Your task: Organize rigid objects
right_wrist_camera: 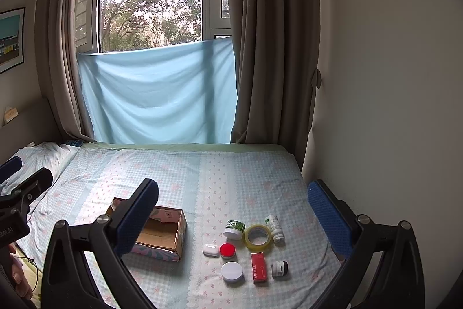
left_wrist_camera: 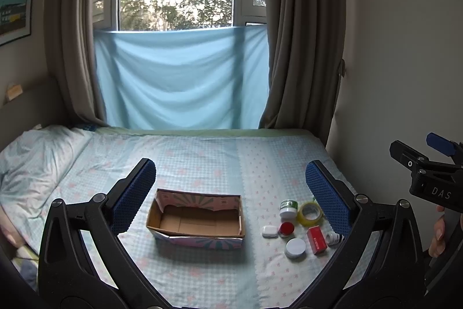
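Note:
An open, empty cardboard box (left_wrist_camera: 196, 217) (right_wrist_camera: 162, 233) sits on the bed. To its right lies a cluster of small items: a green-lidded jar (right_wrist_camera: 233, 229), a tape roll (right_wrist_camera: 258, 236), a white bottle (right_wrist_camera: 275, 226), a white earbud case (right_wrist_camera: 210, 249), a red-lidded tin (right_wrist_camera: 227, 250), a white round tin (right_wrist_camera: 232, 272), a red box (right_wrist_camera: 259, 268) and a small dark-capped jar (right_wrist_camera: 279, 268). My left gripper (left_wrist_camera: 231, 193) is open above the box, nothing between its fingers. My right gripper (right_wrist_camera: 233, 209) is open above the cluster, also empty.
The bed (left_wrist_camera: 202, 158) has a pale checked sheet with a pillow (left_wrist_camera: 34, 152) at the left. A wall (right_wrist_camera: 390, 77) borders the right side. Curtains and a blue cloth (left_wrist_camera: 179, 77) hang behind. A hand (left_wrist_camera: 437, 236) holds the right gripper.

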